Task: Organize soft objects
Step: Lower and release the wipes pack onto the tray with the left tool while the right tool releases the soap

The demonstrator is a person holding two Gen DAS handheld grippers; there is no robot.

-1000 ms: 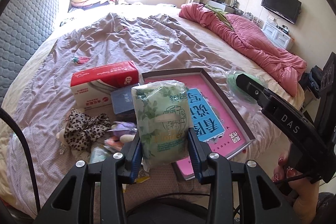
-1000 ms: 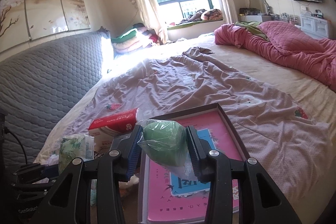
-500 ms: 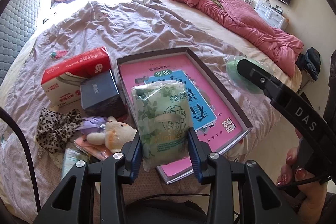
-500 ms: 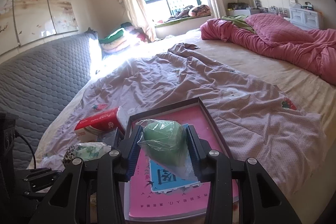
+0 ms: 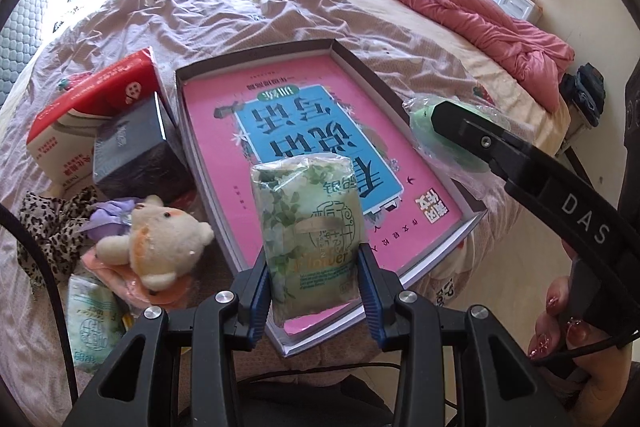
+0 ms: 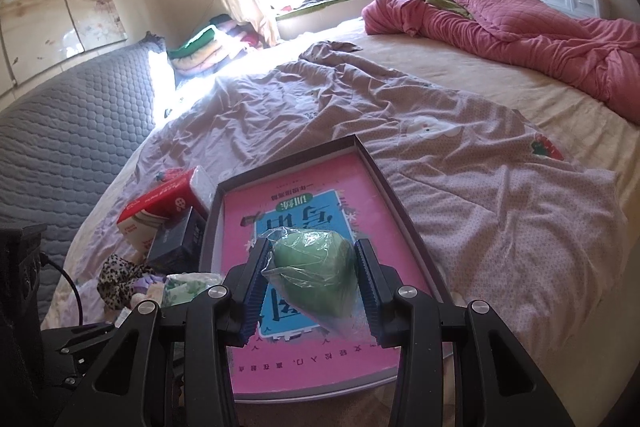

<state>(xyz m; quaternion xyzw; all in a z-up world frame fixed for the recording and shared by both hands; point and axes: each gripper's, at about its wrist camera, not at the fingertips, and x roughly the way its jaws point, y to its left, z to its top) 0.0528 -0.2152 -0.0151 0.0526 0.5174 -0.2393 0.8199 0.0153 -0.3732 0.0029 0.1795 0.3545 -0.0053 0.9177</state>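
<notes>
Left hand-held gripper: clenched on tissue pack, above tray. Right hand-held gripper: clenched on bagged green item. Risk: slick film slipping; items missing tray rim.

Glossy plastic tissue pack, crinkled

green leafy tissue pack stands upright, pinched over the shallow box with the pink book. green squishy lump in a clear bag is squeezed above it too.
</notes>
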